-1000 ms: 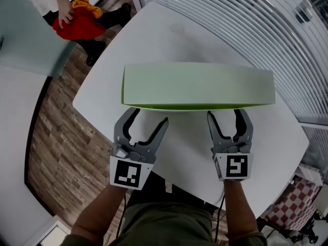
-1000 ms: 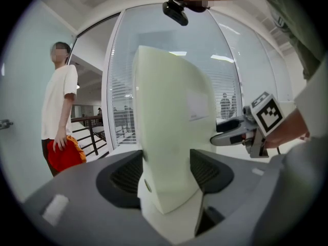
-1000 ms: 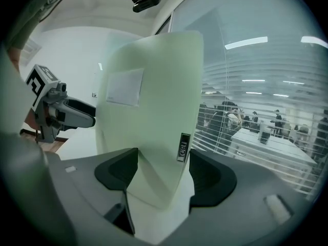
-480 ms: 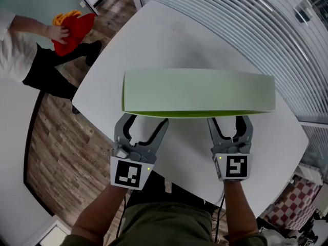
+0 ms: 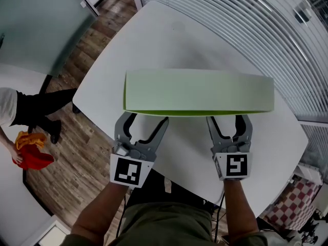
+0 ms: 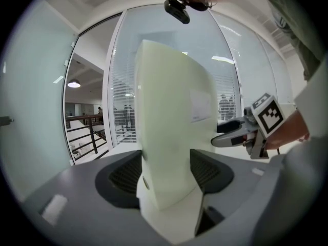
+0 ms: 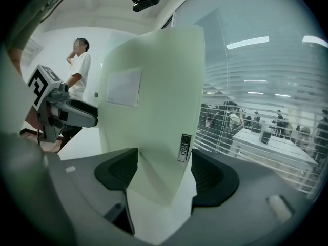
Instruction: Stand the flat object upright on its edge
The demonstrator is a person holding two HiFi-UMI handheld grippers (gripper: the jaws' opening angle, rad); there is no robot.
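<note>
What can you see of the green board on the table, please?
The green board is a long, flat, pale green panel, matte, foam-like, darker along its near edge. A white label and a small grey sticker show on it. It rises steeply from the white table, lower edge between the open fingers of left gripper and right gripper.

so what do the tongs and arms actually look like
Both the left tongs and the right tongs are grey, each with two curved fingers carrying dark ribbed pads. Behind each sits a white cube printed with a black square marker, the two patterns differing. A thin dark cable seems to trail from each. The forearms are bare; the clothing below is olive green.
</note>
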